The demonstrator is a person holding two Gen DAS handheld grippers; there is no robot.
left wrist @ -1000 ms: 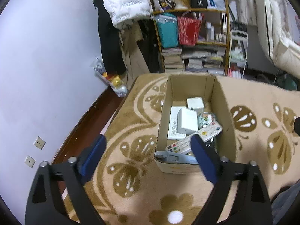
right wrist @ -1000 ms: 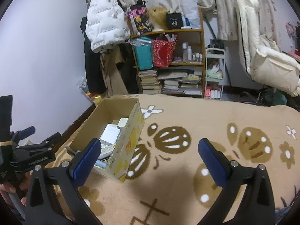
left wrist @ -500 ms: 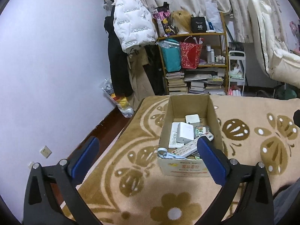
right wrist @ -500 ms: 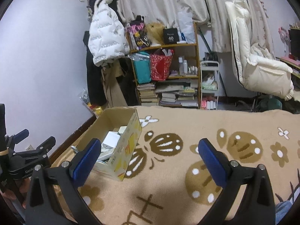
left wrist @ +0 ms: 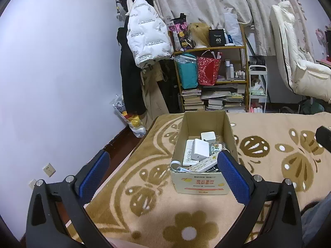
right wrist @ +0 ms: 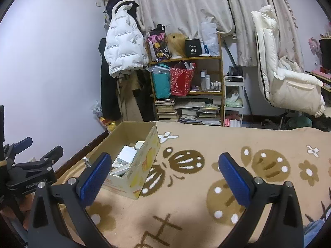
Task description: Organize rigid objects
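Observation:
An open cardboard box (left wrist: 181, 132) stands on the tan patterned blanket; it also shows in the right wrist view (right wrist: 144, 155). Inside lie white chargers (left wrist: 200, 149), a white remote (left wrist: 203, 163), a flat white device and other small items. My left gripper (left wrist: 163, 171) is open and empty, held back from the box's near left side. My right gripper (right wrist: 163, 171) is open and empty, over the blanket to the right of the box. The left gripper's body (right wrist: 26, 177) shows at the left edge of the right wrist view.
A shelf (left wrist: 213, 78) with books, bags and bottles stands behind the blanket, with jackets (left wrist: 144, 39) hanging to its left. A cream chair (right wrist: 289, 82) is at the back right. The wall and dark floor edge (left wrist: 115, 144) run along the left.
Both grippers have pulled up and back from the box, so more of the room shows. The box and its contents have not moved. Both grippers stay open.

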